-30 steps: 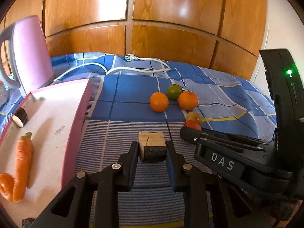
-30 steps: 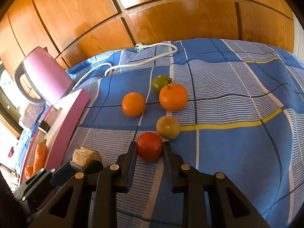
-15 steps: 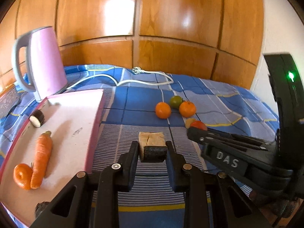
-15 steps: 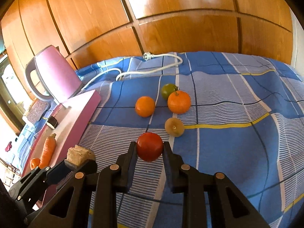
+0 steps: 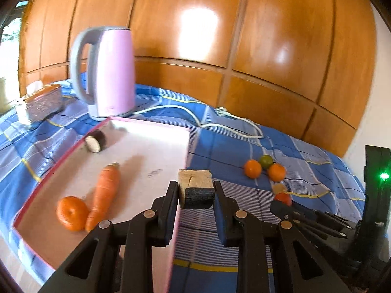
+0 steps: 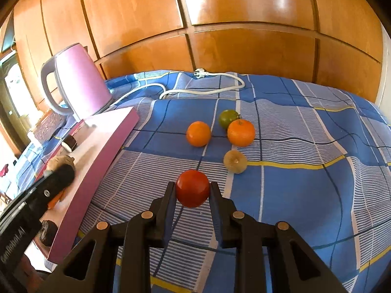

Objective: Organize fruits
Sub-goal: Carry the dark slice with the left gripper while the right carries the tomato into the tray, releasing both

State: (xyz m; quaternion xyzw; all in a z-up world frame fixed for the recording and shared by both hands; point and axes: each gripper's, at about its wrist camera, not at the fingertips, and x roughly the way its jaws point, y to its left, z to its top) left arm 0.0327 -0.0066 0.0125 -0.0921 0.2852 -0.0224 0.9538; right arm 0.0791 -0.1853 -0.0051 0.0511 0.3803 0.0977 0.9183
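My left gripper (image 5: 195, 190) is shut on a tan, dark-skinned cut chunk (image 5: 195, 188), held above the right edge of the pink tray (image 5: 151, 146). On the tray lie a carrot (image 5: 103, 193), a small orange fruit (image 5: 72, 213) and a dark cut piece (image 5: 95, 141). My right gripper (image 6: 193, 190) is shut on a red tomato (image 6: 193, 188), held above the blue checked cloth. On the cloth beyond it lie two oranges (image 6: 198, 133) (image 6: 240, 132), a green fruit (image 6: 228, 118) and a pale yellowish fruit (image 6: 235, 161).
A pink kettle (image 5: 105, 70) stands behind the tray, its white cord (image 6: 202, 89) running across the cloth. A foil-wrapped box (image 5: 40, 102) sits at far left. Wooden panelling closes the back. The left gripper shows at the left in the right wrist view (image 6: 56, 178).
Both grippers have risen and pulled back, each keeping its load. The left gripper has swung left over the tray's right edge, bringing the kettle and the whole tray into view.
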